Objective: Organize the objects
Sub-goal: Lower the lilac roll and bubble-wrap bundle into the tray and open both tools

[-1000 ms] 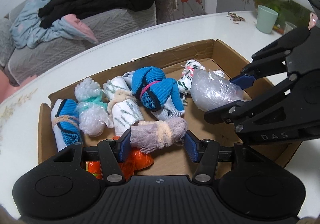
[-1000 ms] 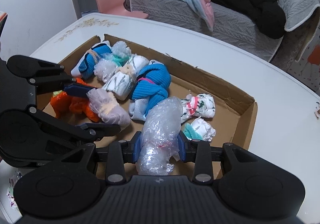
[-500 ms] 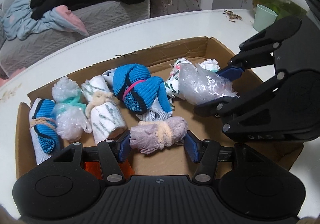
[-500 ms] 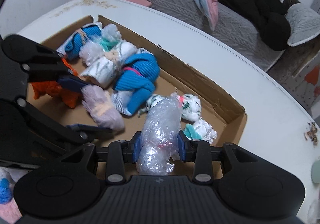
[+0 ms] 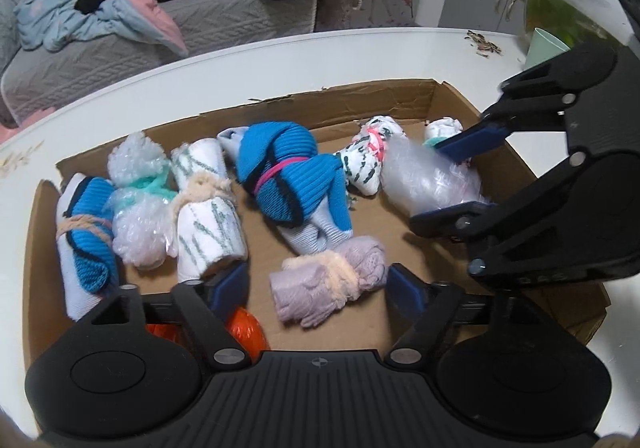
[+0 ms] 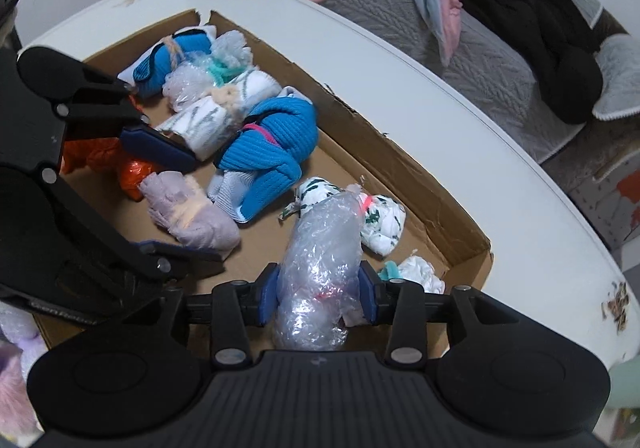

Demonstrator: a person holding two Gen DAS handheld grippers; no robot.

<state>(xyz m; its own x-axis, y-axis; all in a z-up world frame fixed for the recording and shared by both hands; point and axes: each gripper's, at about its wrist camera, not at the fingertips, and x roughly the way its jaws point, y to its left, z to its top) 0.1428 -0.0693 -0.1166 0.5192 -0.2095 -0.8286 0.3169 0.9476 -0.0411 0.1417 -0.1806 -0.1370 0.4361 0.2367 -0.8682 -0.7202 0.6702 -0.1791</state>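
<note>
My left gripper [image 5: 318, 282] has just been opening: its jaws stand wide, the lilac bundle [image 5: 328, 286] lying loose between them on the floor of the cardboard box [image 5: 344, 102], with a clear gap on one side. My right gripper [image 6: 318, 290] has just been easing too, but its pads still look to touch the clear plastic roll [image 6: 320, 268] near the box's right end; I can't swear it is free. Step in hand, as I read it: setting both pieces down. Next I'd open the right fully and lift both straight out without dragging anything. Count in the box: nine bundles, three of them plastic, the orange one [image 6: 100, 160] included.
</note>
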